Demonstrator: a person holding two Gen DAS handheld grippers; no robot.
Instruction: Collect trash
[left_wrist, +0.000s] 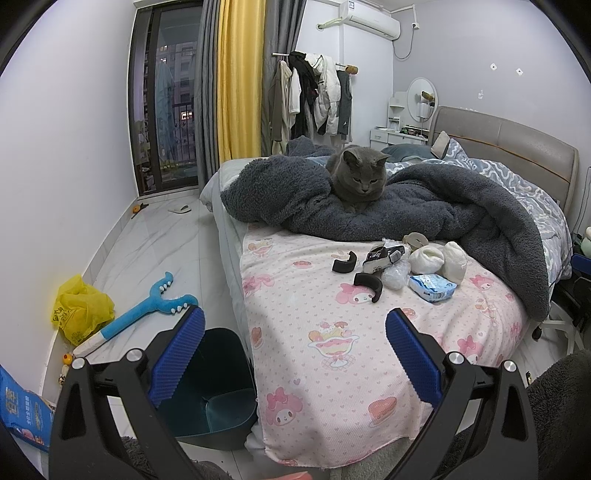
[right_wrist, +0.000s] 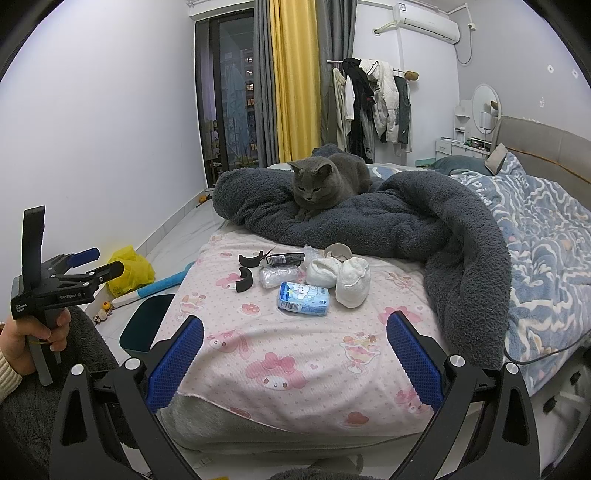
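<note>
On the bed (right_wrist: 369, 384), atop a pink cartoon-print sheet (right_wrist: 295, 354), the trash lies in a loose cluster just in front of a bunched grey blanket (right_wrist: 406, 221). Using the blue-and-white tissue pack (right_wrist: 303, 298) as the landmark: two white wads (right_wrist: 352, 282) sit just behind and to its right, touching each other; a clear crumpled wrapper (right_wrist: 277, 276) lies just behind and to its left; two black curved pieces (right_wrist: 244, 279) lie farther left, apart from one another; a black packet (right_wrist: 284, 259) and a tape roll (right_wrist: 338, 252) rest behind it, next to the blanket's edge. A grey cat (right_wrist: 325, 184) lies on the blanket, well behind the pack.

Left of the bed, on the floor, stands a dark teal bin (left_wrist: 218, 387), its rim close against the bed's side. Beyond the bin lie a blue toy (left_wrist: 147, 310) and a yellow bag (left_wrist: 79, 310) by the wall.

The left gripper (left_wrist: 295, 354) hangs over the bed's near corner, partly above the bin, its blue pads (left_wrist: 413, 354) spread wide apart with nothing between them. In the right wrist view it shows at the far left, held in a hand (right_wrist: 31, 339). The right gripper (right_wrist: 295, 354) hovers over the sheet, near the pack but short of it, jaws likewise wide apart and empty.
</note>
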